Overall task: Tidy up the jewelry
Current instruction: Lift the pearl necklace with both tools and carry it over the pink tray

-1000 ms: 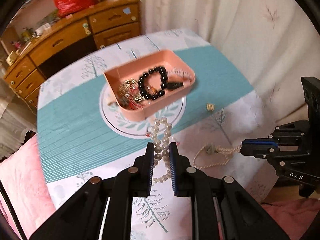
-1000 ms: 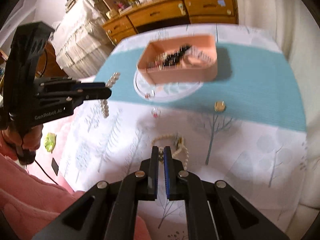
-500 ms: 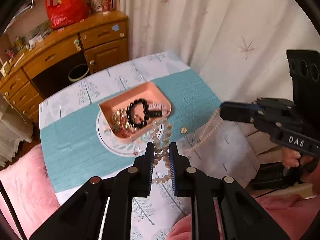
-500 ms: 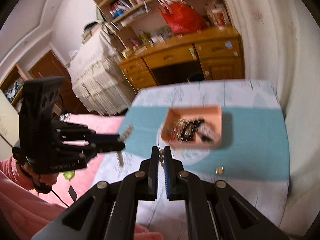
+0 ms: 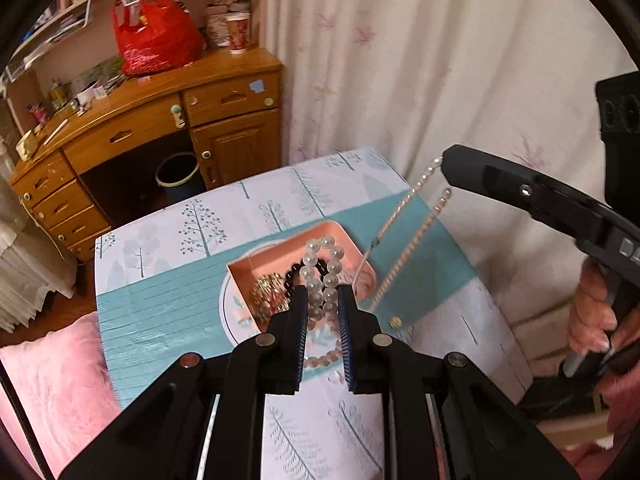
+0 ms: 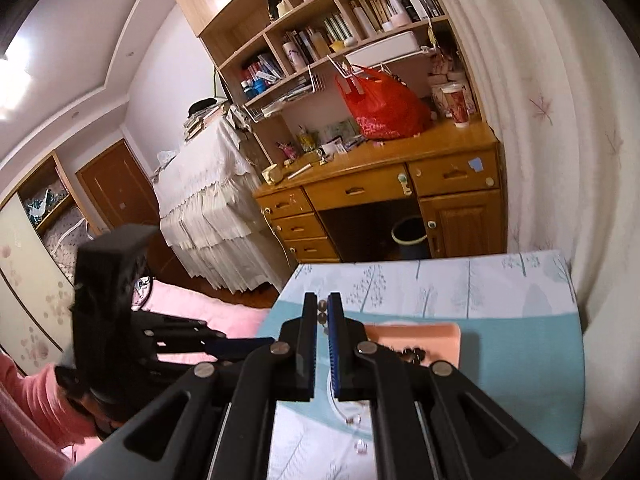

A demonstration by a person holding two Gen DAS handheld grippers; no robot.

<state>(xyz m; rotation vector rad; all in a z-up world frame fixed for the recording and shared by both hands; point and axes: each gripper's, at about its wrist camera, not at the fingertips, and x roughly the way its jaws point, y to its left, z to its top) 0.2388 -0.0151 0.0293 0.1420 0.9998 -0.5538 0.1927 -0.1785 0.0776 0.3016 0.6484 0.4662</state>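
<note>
I have both hand-held grippers up above the surface (image 5: 168, 292), each carrying a piece of jewelry. My left hand-held gripper (image 5: 323, 296) is nearly closed, pinching a chunky pearl bracelet (image 5: 322, 270); its loop stands up past the fingertips and a few beads sag below them. My right hand-held gripper (image 5: 442, 162) is clamped fully together on a fine pearl necklace (image 5: 416, 240), which hangs from its tip in two long strands slanting down and toward the left of the left wrist view.

What matters now is where the pink tray (image 5: 280, 256) lies. From the left gripper it sits straight ahead and below, directly under the bracelet, with its long side running across my line of sight; a black bead bracelet (image 5: 291, 274) and gold pieces (image 5: 269, 285) already lie inside. The necklace's lower end dangles beside the tray's right edge, over the teal band of the cloth rather than over the tray. So I judge the left hand is the better placed to drop first, while the right needs to shift inward. A small gold item (image 5: 395, 322) sits loose on the cloth near the tray
</note>
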